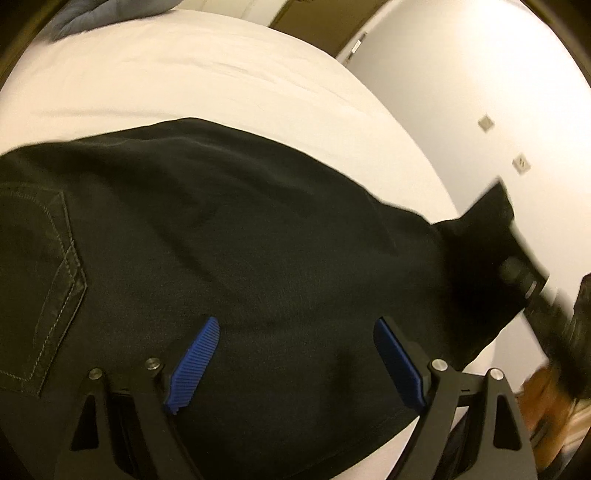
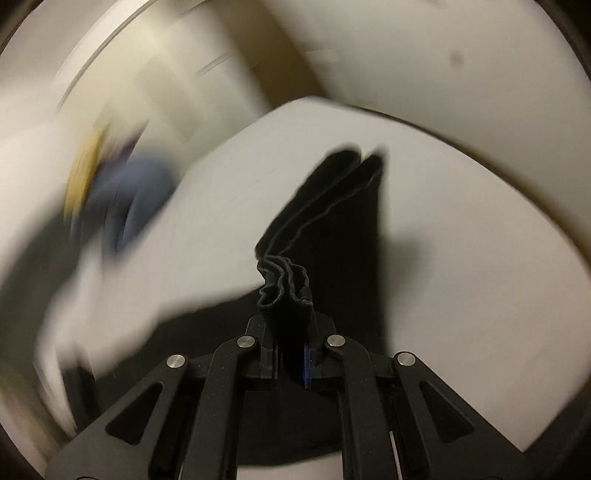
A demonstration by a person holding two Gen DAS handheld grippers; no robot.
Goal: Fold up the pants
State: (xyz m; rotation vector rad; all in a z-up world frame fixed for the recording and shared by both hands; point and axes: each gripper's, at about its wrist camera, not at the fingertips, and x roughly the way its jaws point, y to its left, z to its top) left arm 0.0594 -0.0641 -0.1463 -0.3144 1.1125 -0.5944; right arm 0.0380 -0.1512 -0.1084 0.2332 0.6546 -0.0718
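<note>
Black pants (image 1: pixel 240 221) flat on white bed (image 1: pixel 184 81) | my right gripper (image 2: pixel 291 354) fingers clench bunched hem | left gripper (image 1: pixel 295 354) fingers released | blue cloth (image 1: pixel 74 14) far left

One pair of black pants (image 1: pixel 240 229), one white bed (image 1: pixel 184 74), two grippers.

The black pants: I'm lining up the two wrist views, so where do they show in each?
Left wrist: the black pants fill the middle and left, spread flat on the white bed sheet, back pocket at left.
Right wrist: a bunched hem rises at centre from the shut right gripper.
Shared landmark: the white bed sheet.
</note>
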